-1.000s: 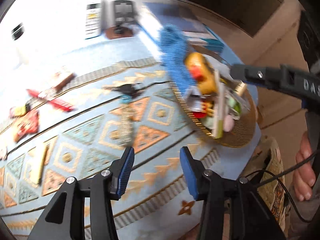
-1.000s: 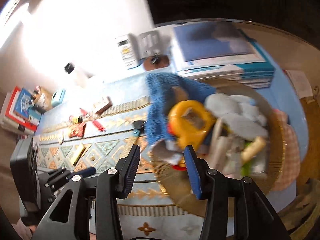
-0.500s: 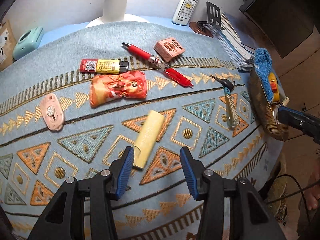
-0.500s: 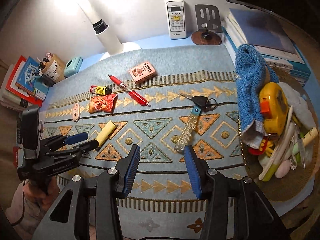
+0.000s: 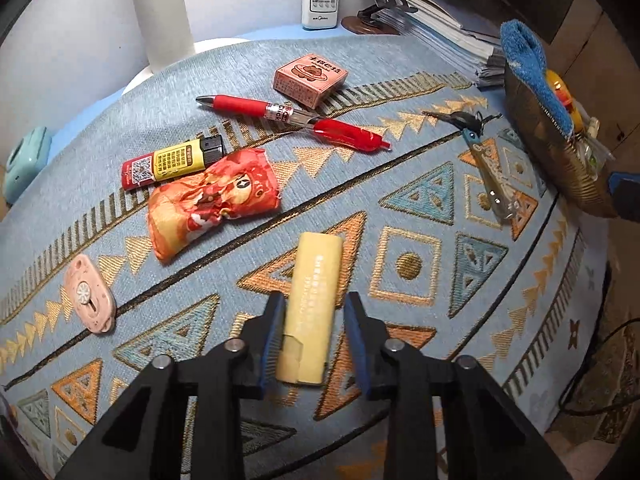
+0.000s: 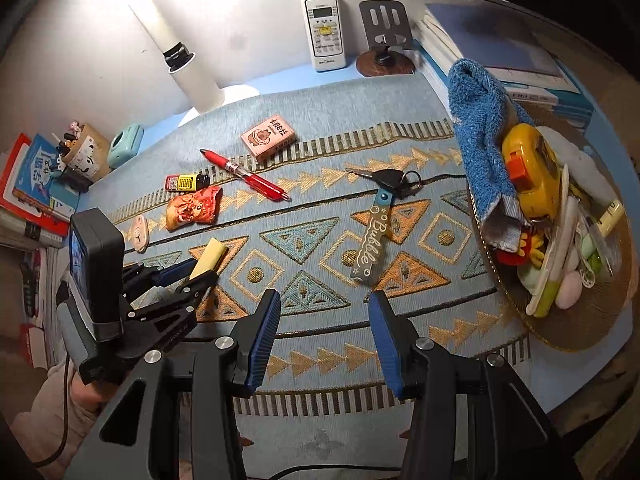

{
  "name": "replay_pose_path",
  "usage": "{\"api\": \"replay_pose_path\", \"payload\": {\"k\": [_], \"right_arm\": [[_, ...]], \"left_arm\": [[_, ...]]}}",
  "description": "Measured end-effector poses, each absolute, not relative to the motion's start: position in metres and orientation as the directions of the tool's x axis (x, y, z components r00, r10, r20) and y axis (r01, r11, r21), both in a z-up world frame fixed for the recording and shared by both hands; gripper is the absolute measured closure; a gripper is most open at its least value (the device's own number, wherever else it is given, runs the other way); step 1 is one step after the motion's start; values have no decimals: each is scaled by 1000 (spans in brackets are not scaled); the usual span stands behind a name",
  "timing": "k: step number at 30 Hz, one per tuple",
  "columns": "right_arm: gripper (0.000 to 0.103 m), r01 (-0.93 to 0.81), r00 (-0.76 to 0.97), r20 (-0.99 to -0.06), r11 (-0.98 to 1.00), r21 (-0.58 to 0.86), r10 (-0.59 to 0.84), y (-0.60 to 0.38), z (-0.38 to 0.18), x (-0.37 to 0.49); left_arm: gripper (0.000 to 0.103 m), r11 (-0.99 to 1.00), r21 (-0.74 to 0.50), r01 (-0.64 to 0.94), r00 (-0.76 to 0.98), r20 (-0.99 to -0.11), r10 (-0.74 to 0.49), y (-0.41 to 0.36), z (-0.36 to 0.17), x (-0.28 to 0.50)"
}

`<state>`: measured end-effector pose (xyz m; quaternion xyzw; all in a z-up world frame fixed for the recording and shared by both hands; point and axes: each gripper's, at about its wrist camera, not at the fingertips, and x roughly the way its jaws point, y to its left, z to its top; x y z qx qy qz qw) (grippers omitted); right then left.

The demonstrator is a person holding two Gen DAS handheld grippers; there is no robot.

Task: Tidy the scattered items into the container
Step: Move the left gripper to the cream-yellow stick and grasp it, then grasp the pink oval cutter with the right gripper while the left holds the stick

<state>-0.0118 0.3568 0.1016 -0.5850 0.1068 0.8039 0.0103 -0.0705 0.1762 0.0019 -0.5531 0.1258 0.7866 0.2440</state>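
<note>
Left wrist view: the left tool (image 5: 314,336) straddles, not yet pinching, a pale yellow cardboard-like tube (image 5: 312,312) lying on the patterned tabletop (image 5: 408,208); likely light, crushable, best gripped mid-length.

Woven cloth table runner (image 5: 408,200), matt, with raised embroidered triangles. On it, a pale yellow tube (image 5: 310,312) of matt paper-like wrap, torn at its near end. Beyond the tube, a crinkled glossy foil snack packet (image 5: 212,200) and a shiny red plastic pen (image 5: 296,118) with a clear barrel. Beside the pen, a matt cardboard box (image 5: 310,78). Far right of the tube, a coarse woven basket (image 6: 560,320) with fluffy blue terry cloth (image 6: 480,128) and a glossy yellow plastic toy (image 6: 532,168).
</note>
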Motion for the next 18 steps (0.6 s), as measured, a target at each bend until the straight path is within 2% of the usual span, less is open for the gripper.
{"api": "replay_pose_path", "payload": {"k": [8,16,18], "right_arm": [[57,-92,-309,-938,-976,198,-161,332,99,-27],[56,142,-251,-905,-938,316,-342,220,91,-82],[49,190,-221,-895,-918,349,-387,188,84,-97]], "left_arm": [[82,-869,-145,-474,-259,-920,295,143,12,-60],[83,-930,-172,-324,-317,-907,278,53,33,-35],[83,-943,-176,-282,-337,-902,269,33,35,-29]]}}
